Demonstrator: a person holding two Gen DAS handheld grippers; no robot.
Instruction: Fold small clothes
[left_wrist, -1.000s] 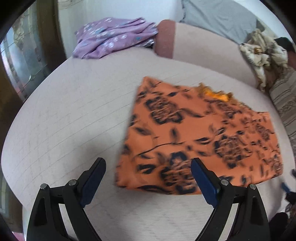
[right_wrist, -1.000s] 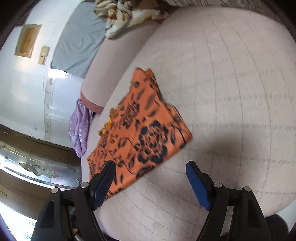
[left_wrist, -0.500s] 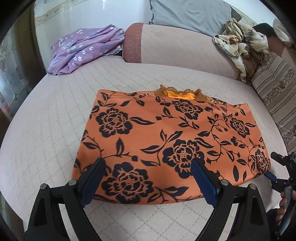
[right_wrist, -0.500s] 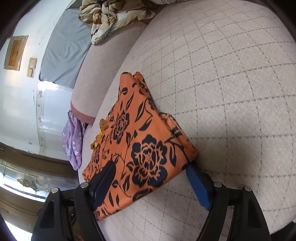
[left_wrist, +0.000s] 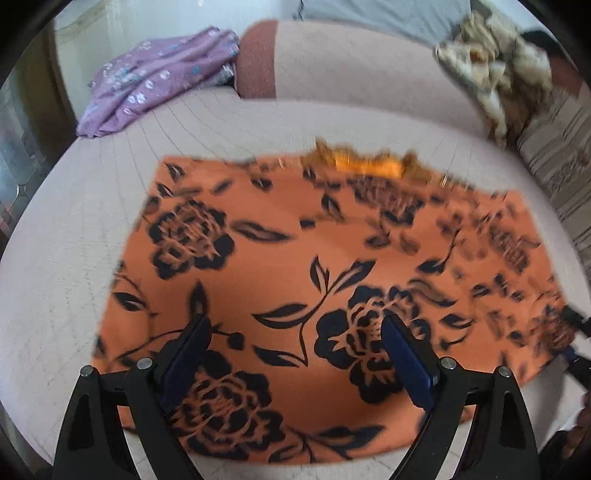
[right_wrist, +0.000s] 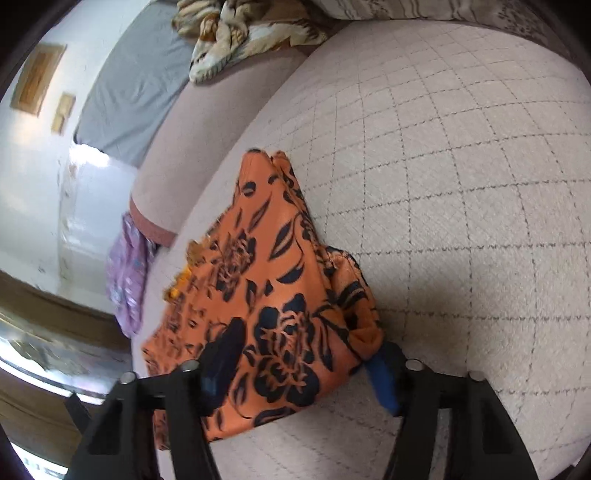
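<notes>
Both tongs spread wide: left tongs (left_wrist: 295, 354) over the orange floral garment (left_wrist: 317, 266), right tongs (right_wrist: 306, 363) straddling its corner. Pinching too few layers would unravel the fold.

A quilted beige sofa seat (left_wrist: 258, 122) is seen beneath everything, with a purple flowered garment (left_wrist: 155, 77) heaped at its far left corner. A crumpled cream-and-brown patterned cloth (right_wrist: 251, 33) is draped over the backrest, and a grey sheet (right_wrist: 136, 88) is spread behind it.

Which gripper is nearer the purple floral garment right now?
Left. The left gripper is open over the orange cloth's near edge; the right gripper straddles its far-side corner, farther from the purple garment.
</notes>
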